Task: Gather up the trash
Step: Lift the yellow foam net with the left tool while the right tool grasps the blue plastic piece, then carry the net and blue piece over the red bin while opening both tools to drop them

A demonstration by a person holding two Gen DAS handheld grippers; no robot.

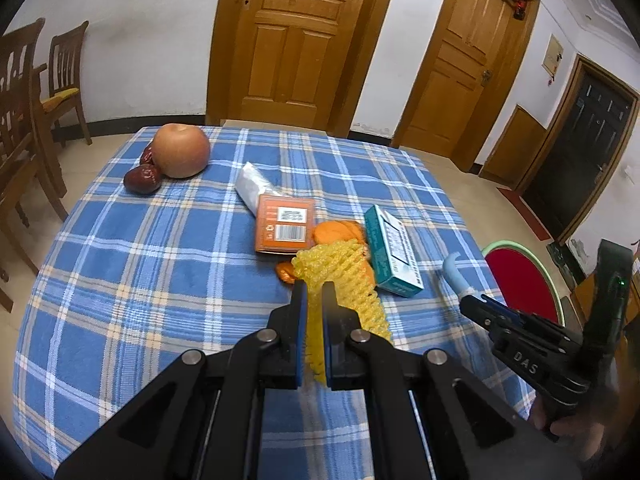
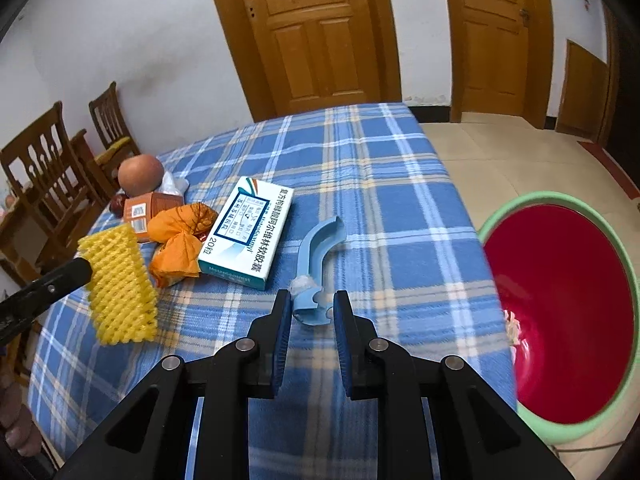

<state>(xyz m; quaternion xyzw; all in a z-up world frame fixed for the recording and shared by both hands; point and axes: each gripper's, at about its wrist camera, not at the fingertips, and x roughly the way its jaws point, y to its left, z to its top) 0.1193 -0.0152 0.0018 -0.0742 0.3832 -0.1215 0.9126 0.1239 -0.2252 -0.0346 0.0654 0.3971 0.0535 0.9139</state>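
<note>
My left gripper [image 1: 314, 286] is shut on a yellow foam fruit net [image 1: 348, 276], which hangs from its pads just above the plaid tablecloth [image 1: 160, 264]. The right wrist view shows the net [image 2: 118, 284] at the left. My right gripper [image 2: 311, 296] has its pads against the near end of a curved light-blue plastic piece [image 2: 320, 244]. In the left wrist view this piece [image 1: 454, 270] sticks out of the right gripper [image 1: 474, 302]. A teal medicine box [image 2: 248, 228], orange wrapping [image 2: 180, 232] and a small orange carton [image 1: 284, 224] lie between the two grippers.
A red basin with a green rim [image 2: 492, 224] stands on the floor off the table's right edge. At the far left of the table sit an apple [image 1: 182, 156], red dates [image 1: 142, 180] and a white wrapper [image 1: 252, 184]. Wooden chairs [image 1: 64, 68] stand beyond the left edge.
</note>
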